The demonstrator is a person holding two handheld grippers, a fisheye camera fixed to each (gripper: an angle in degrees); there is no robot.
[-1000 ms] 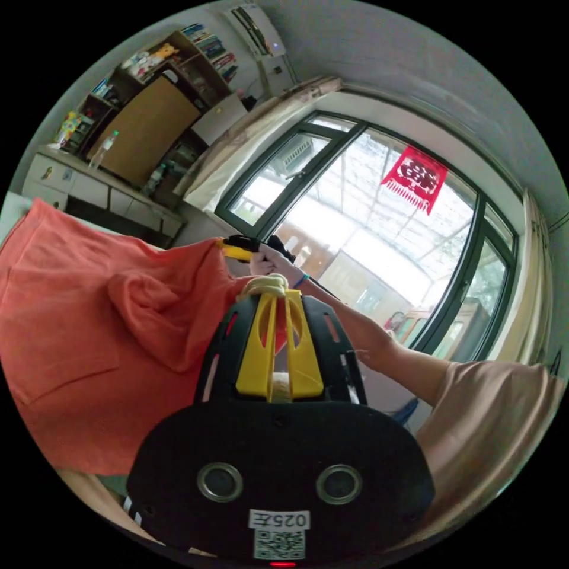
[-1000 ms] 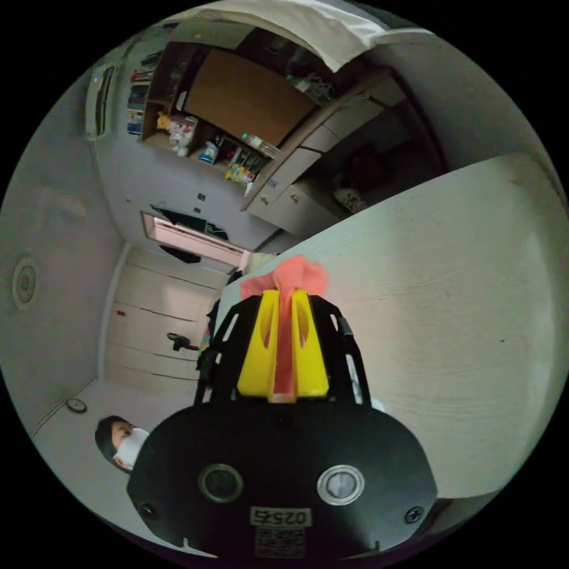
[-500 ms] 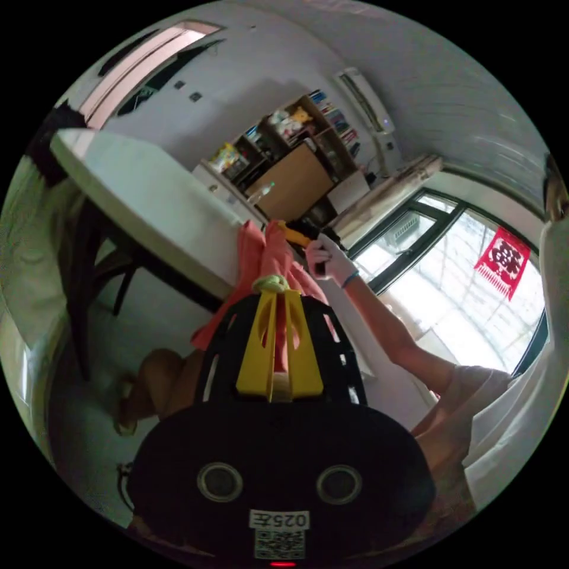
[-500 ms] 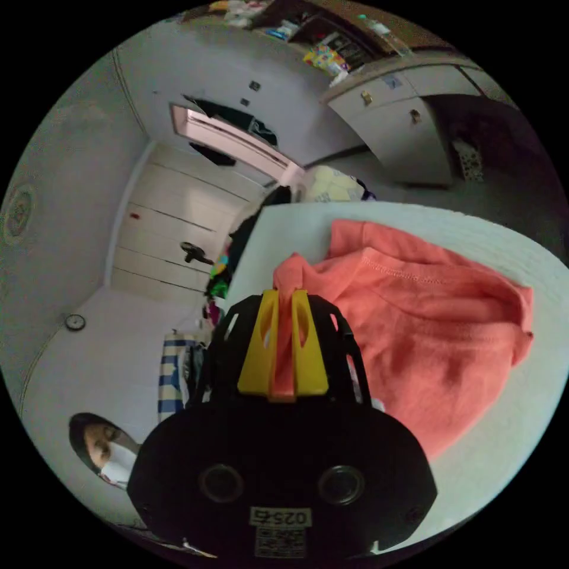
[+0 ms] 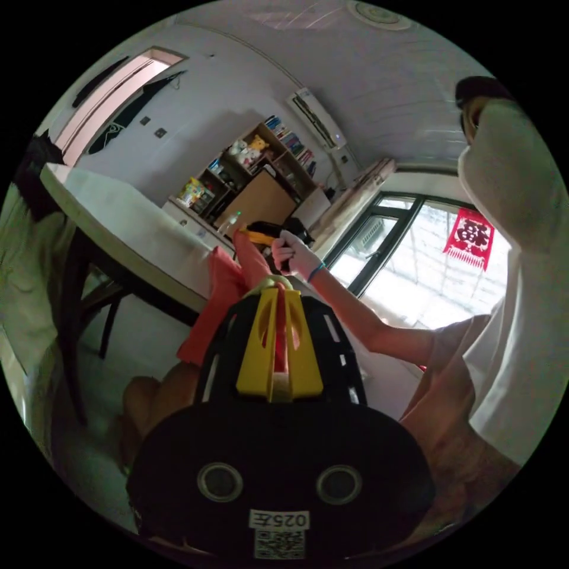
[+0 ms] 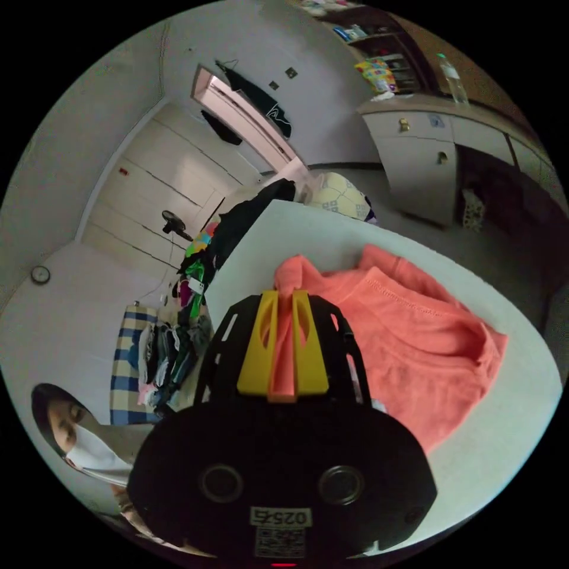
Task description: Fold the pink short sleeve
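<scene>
The shirt (image 6: pixel 415 349) lay bunched on the table (image 6: pixel 510 427), one edge hanging off. My right gripper (image 6: pixel 283 296) and left gripper (image 5: pixel 277 290), arm outstretched, each pinched a fold of it between closed jaws.

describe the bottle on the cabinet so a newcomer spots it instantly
In the right gripper view, start at the white table bearing the pink short-sleeve shirt, then look beyond it to the white cabinet with drawers. On its top stands a clear plastic bottle, upright, with a green cap: taller and plainer than the colourful packets beside it.
</scene>
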